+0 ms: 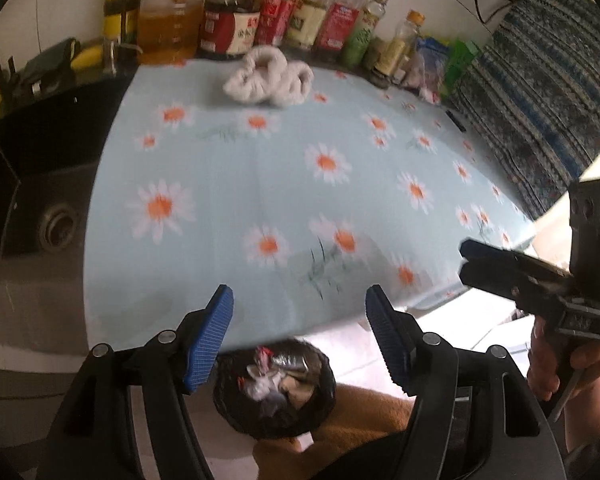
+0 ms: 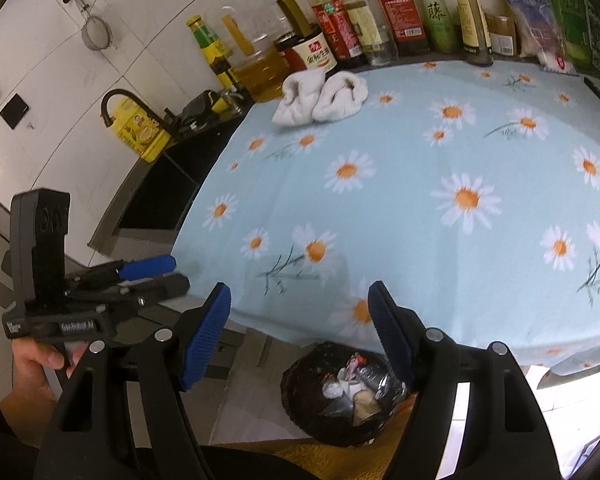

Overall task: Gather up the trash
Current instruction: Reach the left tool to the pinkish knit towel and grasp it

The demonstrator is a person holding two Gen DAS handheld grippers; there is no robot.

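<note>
Two grippers, left gripper (image 1: 300,340) and right gripper (image 2: 300,336), hang with fingers spread and empty above the bin (image 1: 274,390) on the floor, trash inside (wrappers, tissue). Risk: the white cloth (image 1: 268,78) on the bench (image 1: 260,184) could be mistaken for trash, or nearby bottles (image 2: 340,28) toppled

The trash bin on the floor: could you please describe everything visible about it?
The trash bin is round, lined with a dark, glossy plastic bag. It stands upright on the pale floor below the near edge of the daisy tablecloth, open-topped. Crumpled white paper, silvery wrapping and brownish scraps lie inside. Neither gripper touches it.
</note>
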